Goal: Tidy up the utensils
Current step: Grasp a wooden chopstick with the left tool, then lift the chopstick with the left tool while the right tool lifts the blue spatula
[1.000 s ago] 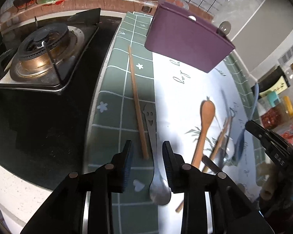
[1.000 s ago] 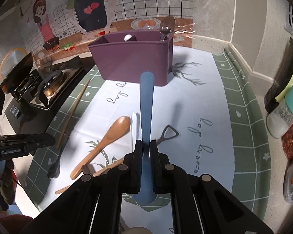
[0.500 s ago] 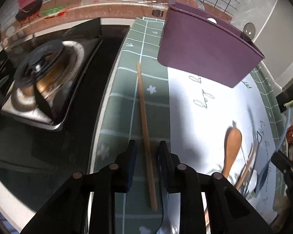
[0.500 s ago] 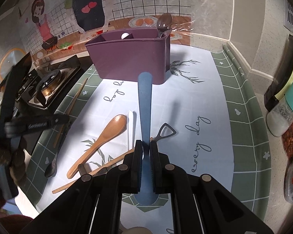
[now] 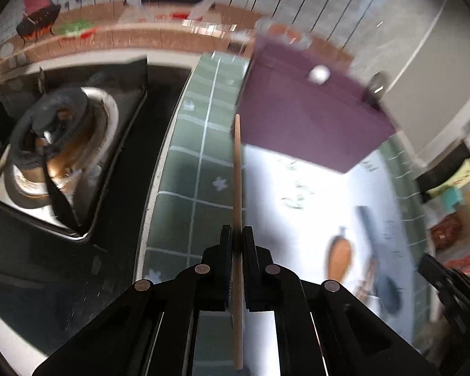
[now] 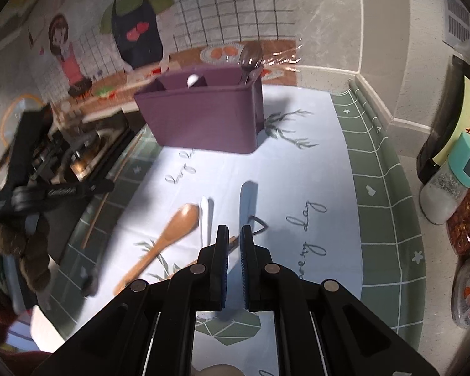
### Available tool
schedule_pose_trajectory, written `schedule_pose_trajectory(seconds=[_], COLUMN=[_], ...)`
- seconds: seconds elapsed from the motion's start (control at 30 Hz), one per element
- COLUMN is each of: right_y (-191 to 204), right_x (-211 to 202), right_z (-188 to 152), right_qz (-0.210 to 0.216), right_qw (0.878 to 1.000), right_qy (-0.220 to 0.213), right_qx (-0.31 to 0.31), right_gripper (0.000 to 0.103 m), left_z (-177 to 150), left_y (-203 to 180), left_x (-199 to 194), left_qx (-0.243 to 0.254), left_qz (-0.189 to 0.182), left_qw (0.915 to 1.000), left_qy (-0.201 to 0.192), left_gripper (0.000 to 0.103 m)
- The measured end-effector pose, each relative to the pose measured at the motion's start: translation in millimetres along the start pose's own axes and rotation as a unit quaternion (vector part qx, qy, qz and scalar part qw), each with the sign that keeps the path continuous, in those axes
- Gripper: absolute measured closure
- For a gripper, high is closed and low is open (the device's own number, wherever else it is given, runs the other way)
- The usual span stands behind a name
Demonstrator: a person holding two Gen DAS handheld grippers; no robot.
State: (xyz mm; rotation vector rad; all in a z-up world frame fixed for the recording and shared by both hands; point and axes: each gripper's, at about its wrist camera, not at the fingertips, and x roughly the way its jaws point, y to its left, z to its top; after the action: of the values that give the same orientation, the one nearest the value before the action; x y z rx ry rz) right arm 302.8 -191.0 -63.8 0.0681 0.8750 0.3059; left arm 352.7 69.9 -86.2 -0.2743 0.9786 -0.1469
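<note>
My left gripper (image 5: 237,244) is shut on a wooden chopstick (image 5: 237,169) that points toward the purple utensil holder (image 5: 310,125). My right gripper (image 6: 234,244) is nearly shut, with nothing visible between its pads. The blue spoon (image 5: 376,250) lies on the mat beside the wooden spoon (image 6: 169,235) and a white utensil (image 6: 205,216). The holder (image 6: 203,119) stands at the mat's far end with a metal spoon (image 6: 249,59) in it. The left gripper shows at the left of the right wrist view (image 6: 50,191).
A gas stove (image 5: 56,147) sits left of the green-and-white mat (image 6: 382,194). Spice jars (image 6: 448,185) and a dark bottle (image 6: 454,109) stand along the right edge. A metal bottle opener (image 6: 257,225) lies on the mat. The wall is close behind the holder.
My left gripper closed on the wooden chopstick and lifted it. The blue spoon has left my right gripper and lies on the mat.
</note>
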Motion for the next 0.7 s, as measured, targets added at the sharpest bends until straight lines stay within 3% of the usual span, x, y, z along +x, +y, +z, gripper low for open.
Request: schedule_pose_trajectory(seconds=[0.13,0.2,0.3,0.7], right_y=[-5.4,-5.3,-5.0,4.7], right_x=[-2.2,7.8,23.4,84.8], right_z=[4.7,5.5,2.2,19.9], right_qz=[0.007,0.019,-0.006,-0.032], right_qw=[1.0,0.999,0.999,0.995], right_qy=[-0.004,0.025,0.043,0.083], right_qx=[0.006,-0.005,-0.016,-0.049], right_gripper=[0.095,0.093,0.085,0.085], left_z=[-2.9,-3.3,-9.1,-30.8], left_y=[-2.0,-2.8,-6.3,0.0], left_x=[-28.1,-39.6,-59.0,-92.0], left_qx=[-0.006,-0.007,0.0,-0.005], left_qz=[-0.024,-0.028,-0.025,-0.024], left_qw=[0.9994,0.9987,0.9973,0.9961], left_qy=[-0.025,-0.042,-0.069,-0.085], left_gripper=[0.097,0.097,0.097,0.097])
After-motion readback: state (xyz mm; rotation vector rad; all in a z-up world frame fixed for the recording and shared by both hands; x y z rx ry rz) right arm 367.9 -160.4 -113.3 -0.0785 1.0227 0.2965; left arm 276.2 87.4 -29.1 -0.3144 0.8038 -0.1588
